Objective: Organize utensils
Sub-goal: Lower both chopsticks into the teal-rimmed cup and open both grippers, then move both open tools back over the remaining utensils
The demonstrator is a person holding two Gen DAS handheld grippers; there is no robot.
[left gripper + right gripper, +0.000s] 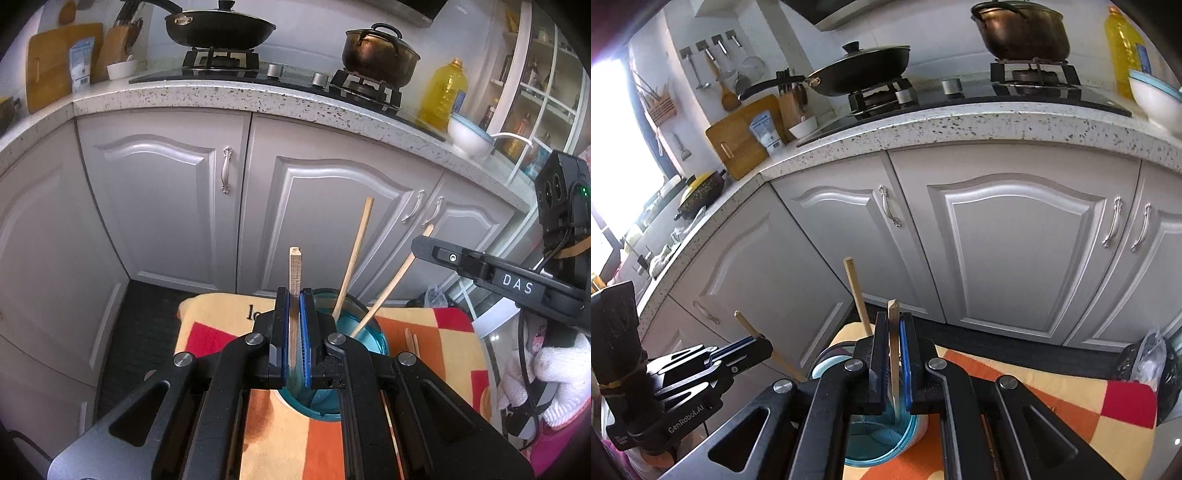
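— Where to look first?

— At the teal cup (369, 334), standing on the orange-and-red cloth (432, 321), directly below and just ahead of both pairs of jaws.

— And the left gripper (294, 301)?

— Pinched narrow on the left-held chopstick (295, 269). Long axis nearly upright, top end poking above the fingertips, lower end somewhere over the near-left part of the cup's mouth. Hard to tell whether inside the rim yet; hidden by the jaws.

— The right gripper (894, 325)?

— Likewise clamped tight, on the right-held chopstick (893, 350). Slanted when seen from the left wrist, upper end toward the right hand, lower end already down inside the cup, close beside the leaning chopstick (352, 258) parked there.

— Nearer to letting go, then?

— Probably the right. Tip past the rim, so little left beyond opening the jaws. For the left, likely a short drop along the stick's own axis first, straight down, no sideways sweep.

— Any risk?

— Crowding. Three sticks meeting in one narrow mouth, two of them fanned out to the right; easy to knock one or tip the cup.

— More afterwards?

— Seemingly yes: loose chopsticks (410, 341) flat on the cloth, just right of the cup.
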